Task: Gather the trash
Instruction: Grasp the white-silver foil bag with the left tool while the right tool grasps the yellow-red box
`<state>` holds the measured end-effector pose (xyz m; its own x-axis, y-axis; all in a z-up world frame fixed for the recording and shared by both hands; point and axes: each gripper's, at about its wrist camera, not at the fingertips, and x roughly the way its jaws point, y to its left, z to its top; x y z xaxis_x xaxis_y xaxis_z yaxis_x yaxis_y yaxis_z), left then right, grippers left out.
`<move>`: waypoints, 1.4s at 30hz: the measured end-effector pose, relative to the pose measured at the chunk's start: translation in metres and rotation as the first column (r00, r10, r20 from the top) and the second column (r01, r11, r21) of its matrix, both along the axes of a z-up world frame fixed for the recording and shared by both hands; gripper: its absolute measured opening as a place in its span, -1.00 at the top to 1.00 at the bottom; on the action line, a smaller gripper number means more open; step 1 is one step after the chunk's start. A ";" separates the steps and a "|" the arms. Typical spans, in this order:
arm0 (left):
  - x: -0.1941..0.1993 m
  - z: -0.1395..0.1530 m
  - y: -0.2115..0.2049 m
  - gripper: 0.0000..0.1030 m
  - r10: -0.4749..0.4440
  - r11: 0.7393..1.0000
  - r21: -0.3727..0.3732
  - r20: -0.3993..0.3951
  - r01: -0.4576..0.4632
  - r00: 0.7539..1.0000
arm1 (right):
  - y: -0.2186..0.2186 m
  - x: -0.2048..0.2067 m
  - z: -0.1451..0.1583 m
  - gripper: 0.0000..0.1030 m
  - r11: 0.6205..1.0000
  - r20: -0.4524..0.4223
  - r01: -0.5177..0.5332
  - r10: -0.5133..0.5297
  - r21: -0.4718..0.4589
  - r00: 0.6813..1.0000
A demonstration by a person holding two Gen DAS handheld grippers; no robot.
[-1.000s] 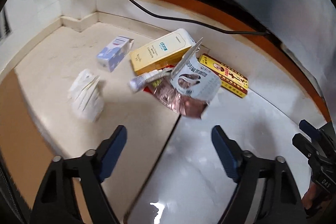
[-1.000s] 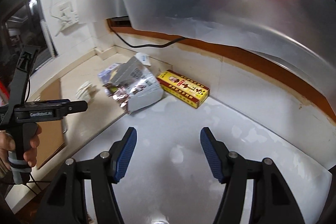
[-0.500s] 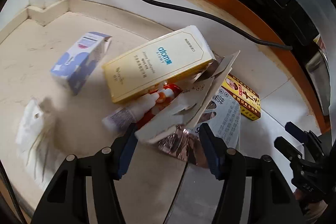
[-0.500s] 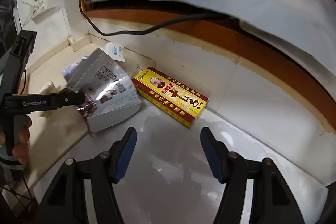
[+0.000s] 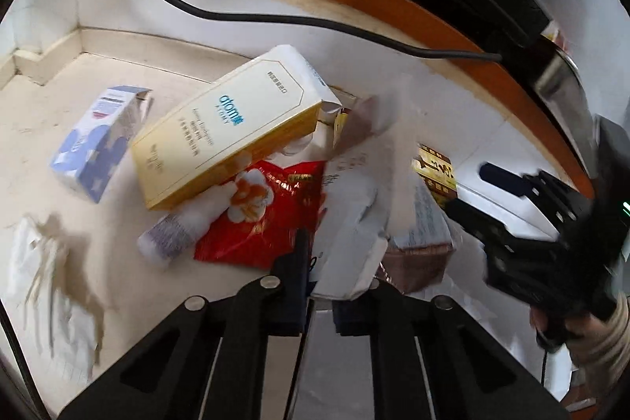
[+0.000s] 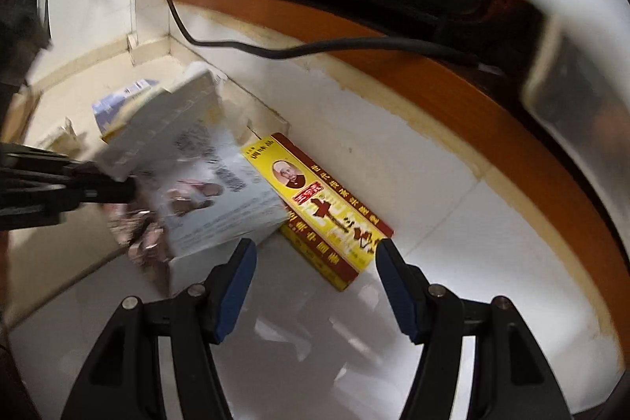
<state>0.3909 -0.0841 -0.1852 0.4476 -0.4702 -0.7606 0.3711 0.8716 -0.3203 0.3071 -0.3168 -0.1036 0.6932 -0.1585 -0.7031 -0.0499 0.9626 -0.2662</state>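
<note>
Trash pile in the corner, your left hand-held gripper [image 5: 317, 286] just closing, clamped on the white foil pouch [image 5: 350, 243], your right hand-held gripper [image 6: 313, 276] wide open, empty, over the yellow-red box [image 6: 319, 203].

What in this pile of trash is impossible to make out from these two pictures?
- Red wrapper: left wrist view, its top hidden under the cream box.
- White pouch: print blurred in both views; the left gripper has just closed on its edge.
- Yellow-and-red box: left wrist view, mostly hidden behind the pouch.
- Blue-and-white carton: right wrist view, blurred and half covered.
</note>
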 end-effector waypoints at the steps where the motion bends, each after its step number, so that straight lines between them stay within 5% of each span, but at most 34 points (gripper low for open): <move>1: -0.005 0.003 0.003 0.90 0.014 1.000 -0.001 0.009 -0.014 1.000 | -0.002 0.004 -0.002 -0.23 1.000 -0.007 -0.004 0.004 -0.005 1.000; 16: -0.042 0.033 0.046 0.96 0.136 0.991 -0.026 0.063 -0.135 0.989 | -0.019 0.053 -0.016 -0.23 0.995 -0.148 -0.097 0.093 -0.023 0.985; 27: -0.047 0.038 0.054 0.96 0.161 0.987 -0.036 0.067 -0.159 0.985 | 0.004 0.064 -0.023 -0.54 0.970 -0.195 -0.220 0.197 -0.106 0.961; 31: -0.050 0.035 0.056 0.96 0.172 0.985 -0.041 0.055 -0.170 0.984 | 0.013 0.069 -0.023 -0.49 0.966 -0.186 -0.223 0.196 -0.134 0.963; 40: -0.056 0.036 0.057 0.96 0.190 0.981 -0.055 0.062 -0.187 0.980 | 0.040 0.059 -0.027 -0.04 0.932 -0.149 -0.216 0.179 -0.292 0.973; 42: -0.056 0.035 0.057 0.96 0.189 0.981 -0.061 0.057 -0.185 0.980 | 0.036 0.060 -0.023 -0.03 0.952 -0.160 -0.182 0.145 -0.247 0.976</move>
<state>0.3345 -0.0268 -0.1501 0.5769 -0.4139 -0.7042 0.2238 0.9092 -0.3510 0.3670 -0.2812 -0.1268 0.6237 -0.2404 -0.7438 -0.2549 0.8370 -0.4842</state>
